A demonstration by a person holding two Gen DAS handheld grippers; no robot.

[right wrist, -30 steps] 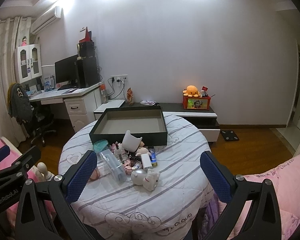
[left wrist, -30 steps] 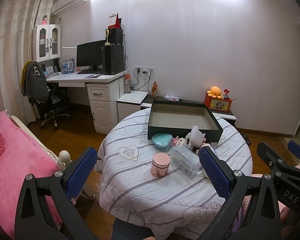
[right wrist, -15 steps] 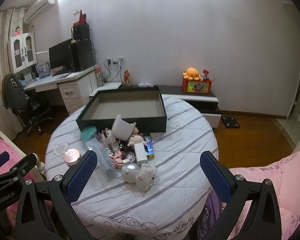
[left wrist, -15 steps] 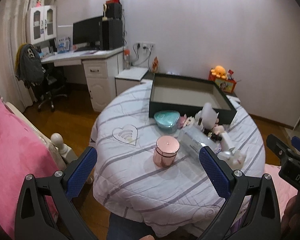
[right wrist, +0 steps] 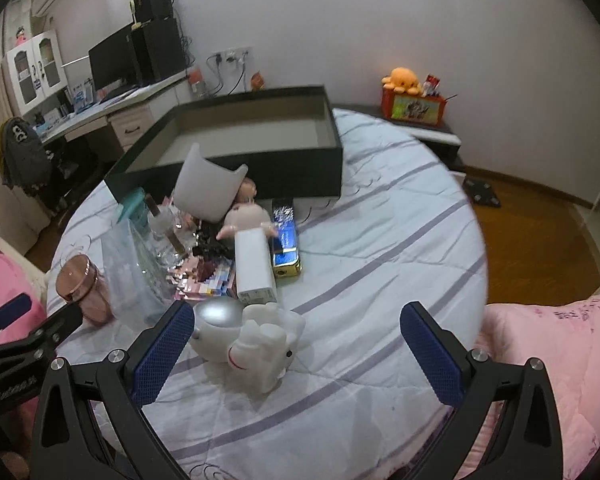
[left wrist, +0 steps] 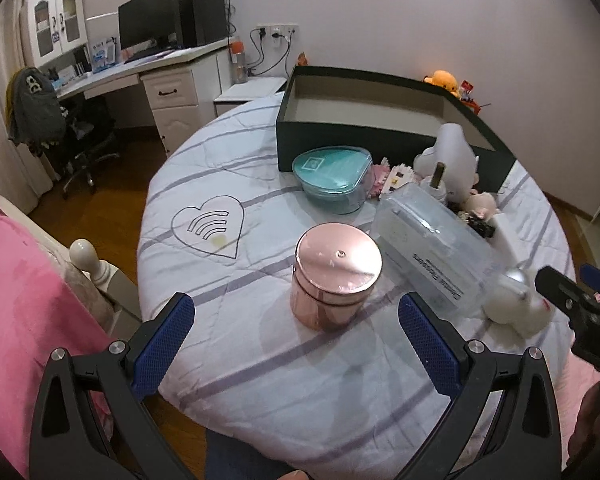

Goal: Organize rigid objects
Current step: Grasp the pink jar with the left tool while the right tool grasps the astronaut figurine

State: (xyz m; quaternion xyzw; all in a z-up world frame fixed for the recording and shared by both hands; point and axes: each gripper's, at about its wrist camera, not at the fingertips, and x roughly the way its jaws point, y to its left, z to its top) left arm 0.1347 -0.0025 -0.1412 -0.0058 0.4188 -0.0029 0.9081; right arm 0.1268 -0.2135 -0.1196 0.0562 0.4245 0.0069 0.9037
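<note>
A rose-gold round tin [left wrist: 336, 274] stands on the round table, just ahead of my open left gripper [left wrist: 296, 332]; it also shows in the right wrist view [right wrist: 84, 288]. Beyond it lie a teal lidded container [left wrist: 332, 178], a clear plastic box [left wrist: 432, 252] and a pile of small toys. A white rabbit-shaped lamp [right wrist: 244, 340] lies just ahead of my open right gripper [right wrist: 296, 350], near its left finger. A white rectangular box [right wrist: 254, 266], a blue and gold tin [right wrist: 286, 240] and a doll [right wrist: 246, 210] lie behind. An empty dark green tray [right wrist: 260, 160] sits at the far side.
The table has a striped white cloth [left wrist: 228, 280]. A pink bed [left wrist: 16, 300] lies at the left, pink bedding [right wrist: 556, 360] at the right. A desk with a monitor [left wrist: 148, 28] and an office chair [left wrist: 60, 128] stand at the back left.
Both grippers have moved forward and down toward the table, so the tin and the rabbit lamp are much closer. Both stay open and empty.
</note>
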